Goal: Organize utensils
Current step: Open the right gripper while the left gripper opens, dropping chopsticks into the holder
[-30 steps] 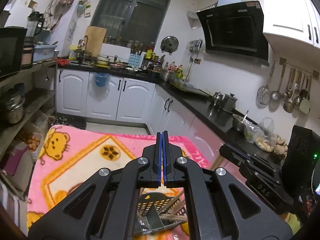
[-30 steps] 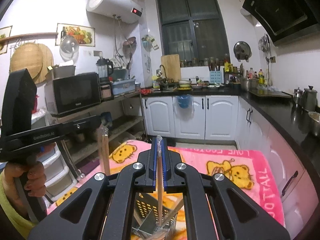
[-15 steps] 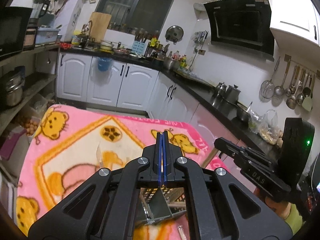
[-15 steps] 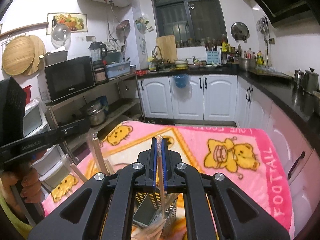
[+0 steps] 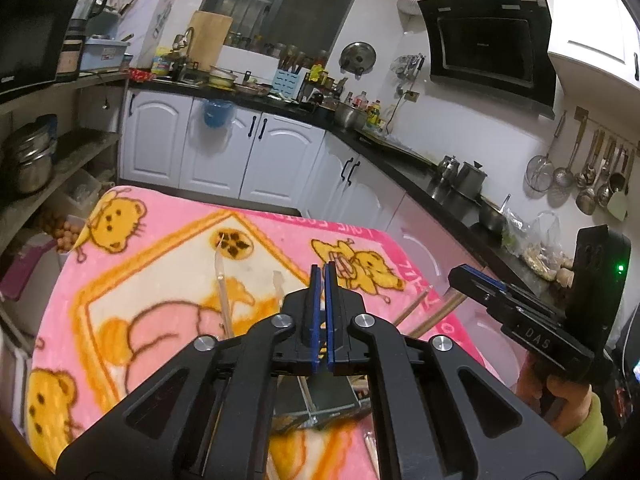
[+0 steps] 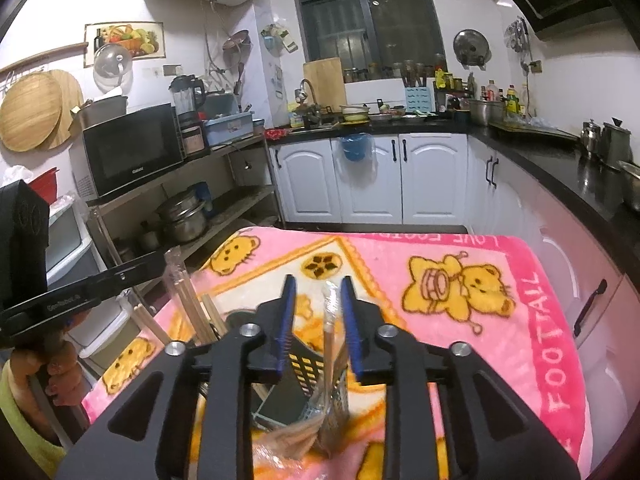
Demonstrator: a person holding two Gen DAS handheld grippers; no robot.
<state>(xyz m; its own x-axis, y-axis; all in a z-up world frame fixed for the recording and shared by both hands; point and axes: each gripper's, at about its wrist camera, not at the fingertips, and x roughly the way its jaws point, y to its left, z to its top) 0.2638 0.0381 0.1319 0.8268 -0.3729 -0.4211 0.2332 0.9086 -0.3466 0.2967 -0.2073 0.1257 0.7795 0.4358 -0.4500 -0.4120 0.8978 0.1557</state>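
Note:
A perforated metal utensil holder (image 6: 312,372) stands on the pink bear blanket (image 6: 440,280), right below both grippers; it also shows in the left wrist view (image 5: 320,400). My right gripper (image 6: 319,320) is open above it, and a plastic-wrapped pair of chopsticks (image 6: 330,328) stands loose between its jaws, its lower end in the holder. More wrapped chopsticks (image 6: 188,300) lean out at the left. My left gripper (image 5: 320,304) is shut and empty above the holder. Wrapped chopsticks (image 5: 224,292) stick up beside it.
The blanket-covered table (image 5: 160,260) has open shelves with pots (image 6: 184,220) on its left and a black counter with white cabinets (image 6: 560,184) on its right. The other hand-held gripper shows at the right of the left wrist view (image 5: 540,320).
My right gripper has opened and let go of the wrapped chopsticks, which now stand in the holder. Both grippers have tilted down and moved closer over the table.

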